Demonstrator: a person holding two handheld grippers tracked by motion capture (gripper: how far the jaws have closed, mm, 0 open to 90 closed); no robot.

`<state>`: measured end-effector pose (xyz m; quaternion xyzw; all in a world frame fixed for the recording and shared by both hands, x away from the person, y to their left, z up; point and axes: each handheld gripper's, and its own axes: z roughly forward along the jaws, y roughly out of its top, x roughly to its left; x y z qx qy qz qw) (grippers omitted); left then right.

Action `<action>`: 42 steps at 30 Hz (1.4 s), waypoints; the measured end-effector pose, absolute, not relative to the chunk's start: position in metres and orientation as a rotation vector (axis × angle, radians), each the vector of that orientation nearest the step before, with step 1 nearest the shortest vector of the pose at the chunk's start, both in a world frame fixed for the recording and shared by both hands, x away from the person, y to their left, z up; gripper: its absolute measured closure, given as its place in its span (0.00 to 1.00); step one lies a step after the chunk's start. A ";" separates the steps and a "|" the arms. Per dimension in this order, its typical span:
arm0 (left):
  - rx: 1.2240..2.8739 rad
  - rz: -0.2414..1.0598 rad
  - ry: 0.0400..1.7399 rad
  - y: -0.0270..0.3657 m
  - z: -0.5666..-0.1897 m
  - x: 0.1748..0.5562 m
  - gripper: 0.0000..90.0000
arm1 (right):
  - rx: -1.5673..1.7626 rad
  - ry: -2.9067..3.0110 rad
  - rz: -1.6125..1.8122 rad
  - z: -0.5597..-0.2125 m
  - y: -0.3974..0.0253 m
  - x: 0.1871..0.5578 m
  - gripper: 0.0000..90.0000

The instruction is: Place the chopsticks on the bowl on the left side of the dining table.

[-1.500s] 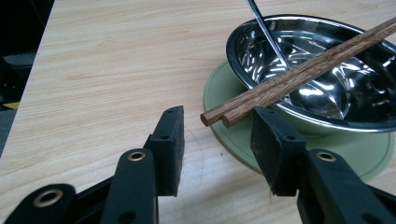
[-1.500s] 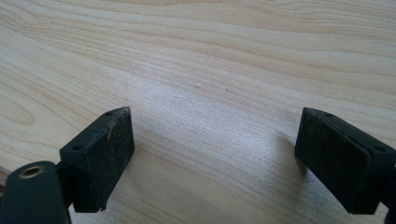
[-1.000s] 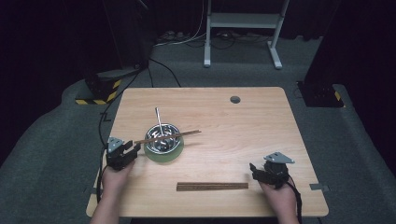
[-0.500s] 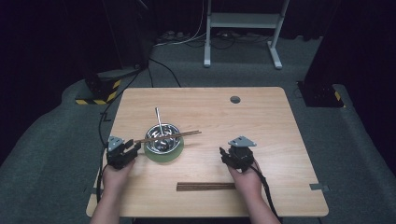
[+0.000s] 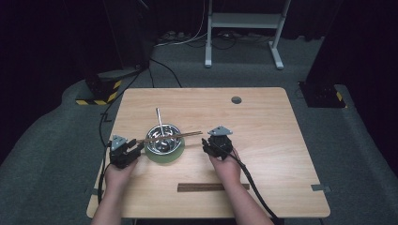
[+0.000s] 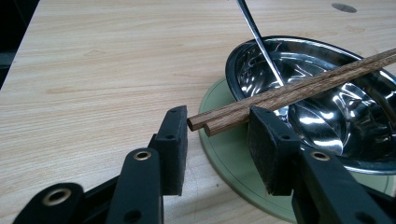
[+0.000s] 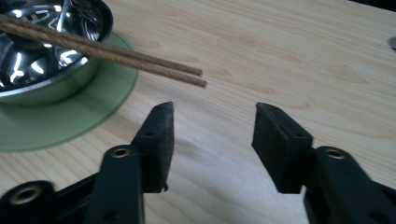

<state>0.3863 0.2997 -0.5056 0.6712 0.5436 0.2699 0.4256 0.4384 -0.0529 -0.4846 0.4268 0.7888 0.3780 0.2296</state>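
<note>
Light wood table on grey carpet, dark surroundings. White metal stand behind it, cables on floor. Yellow-black striped block at far left corner.

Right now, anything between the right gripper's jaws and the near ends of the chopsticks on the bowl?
Nothing. In the right gripper view, bare wooden table separates the open right gripper from the chopsticks.
</note>
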 end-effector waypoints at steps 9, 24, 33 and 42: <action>1.677 0.674 1.345 0.298 -0.507 0.387 0.64 | 1.118 2.225 1.078 -0.489 -0.028 0.460 0.47; 1.689 0.666 1.331 0.295 -0.506 0.387 0.64 | 1.094 2.252 1.078 -0.492 -0.027 0.462 0.51; 1.687 0.665 1.326 0.296 -0.507 0.387 0.63 | 1.063 2.256 1.080 -0.492 -0.026 0.453 0.51; 1.684 0.662 1.327 0.298 -0.507 0.388 0.62 | 1.053 2.253 1.105 -0.490 -0.028 0.443 0.52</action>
